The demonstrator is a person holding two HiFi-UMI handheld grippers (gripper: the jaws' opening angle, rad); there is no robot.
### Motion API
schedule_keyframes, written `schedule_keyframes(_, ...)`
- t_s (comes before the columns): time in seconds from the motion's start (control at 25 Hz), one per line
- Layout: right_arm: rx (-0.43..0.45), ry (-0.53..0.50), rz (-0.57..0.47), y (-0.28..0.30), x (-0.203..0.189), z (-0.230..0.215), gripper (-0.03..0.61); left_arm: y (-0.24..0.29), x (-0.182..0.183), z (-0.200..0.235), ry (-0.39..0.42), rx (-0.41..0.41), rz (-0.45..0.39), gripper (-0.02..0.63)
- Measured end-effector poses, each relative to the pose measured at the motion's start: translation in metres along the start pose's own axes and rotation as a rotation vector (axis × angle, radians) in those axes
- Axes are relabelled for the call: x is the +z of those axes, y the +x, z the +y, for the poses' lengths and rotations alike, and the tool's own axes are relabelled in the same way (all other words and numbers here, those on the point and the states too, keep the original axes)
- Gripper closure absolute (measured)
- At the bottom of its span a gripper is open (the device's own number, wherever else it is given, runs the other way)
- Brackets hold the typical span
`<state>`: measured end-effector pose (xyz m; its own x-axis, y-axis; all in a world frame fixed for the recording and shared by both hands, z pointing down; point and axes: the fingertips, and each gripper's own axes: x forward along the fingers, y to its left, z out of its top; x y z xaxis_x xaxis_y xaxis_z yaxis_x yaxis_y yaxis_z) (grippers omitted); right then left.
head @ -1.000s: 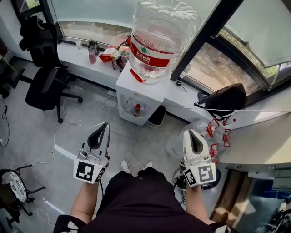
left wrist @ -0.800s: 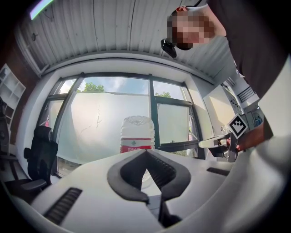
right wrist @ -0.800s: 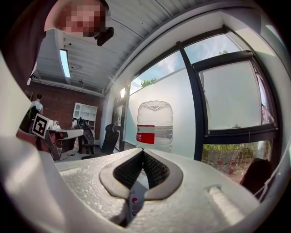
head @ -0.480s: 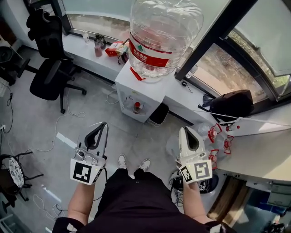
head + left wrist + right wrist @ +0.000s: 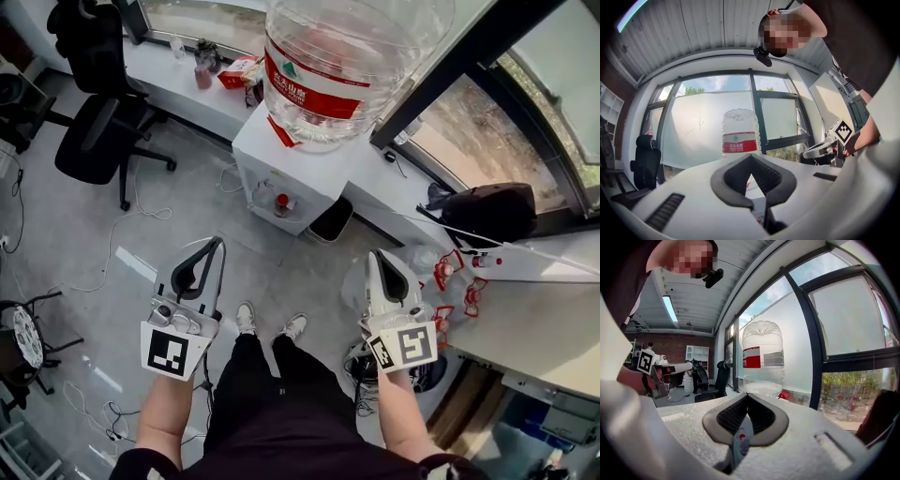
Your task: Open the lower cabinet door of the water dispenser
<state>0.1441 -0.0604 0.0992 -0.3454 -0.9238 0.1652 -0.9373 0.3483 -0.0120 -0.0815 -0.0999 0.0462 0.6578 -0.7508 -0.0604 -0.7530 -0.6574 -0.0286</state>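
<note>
The white water dispenser (image 5: 298, 169) stands by the window with a big clear bottle (image 5: 342, 66) with a red label on top. I see its top and its taps (image 5: 280, 202) from steeply above; the lower cabinet door is hidden at this angle. My left gripper (image 5: 219, 243) and my right gripper (image 5: 377, 253) hover side by side over the floor, short of the dispenser and apart from it. Both point at it, shut, with nothing held. The bottle (image 5: 738, 133) shows above the left gripper (image 5: 749, 155), and the bottle (image 5: 762, 359) again above the right gripper (image 5: 747, 394).
A black office chair (image 5: 94, 141) stands left of the dispenser and a black bin (image 5: 330, 220) right beside it. Cables (image 5: 103, 272) trail over the floor. A black bag (image 5: 492, 211) lies on the sill at the right, with red clips (image 5: 450, 272) below it.
The person has stepped closer to the dispenser, which now looms larger at the top. Both grippers have sunk lower in the head view and stayed shut.
</note>
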Motion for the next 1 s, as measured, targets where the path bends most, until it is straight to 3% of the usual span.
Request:
schedule_keyframes(0.28,0.014,-0.001,-0.066,0.043,-0.037,-0.004,0.574,0.027,-0.055,0.012,0.018,-0.025,0.038,0.606)
schedule_keyframes(0.44,0.063,-0.006,-0.093,0.064,-0.067,-0.002,0.574,0.043,-0.083,0.012,0.04,-0.015,0.012,0.606)
schedule_keyframes(0.56,0.112,-0.047,-0.088,0.073,-0.1,0.002,0.574,0.048,-0.116,0.011,0.054,-0.014,-0.005,0.606)
schedule_keyframes(1.0,0.134,-0.054,-0.089,0.099,-0.243,-0.004,0.574,0.043,-0.249,0.016,0.069,0.013,-0.067,0.606)
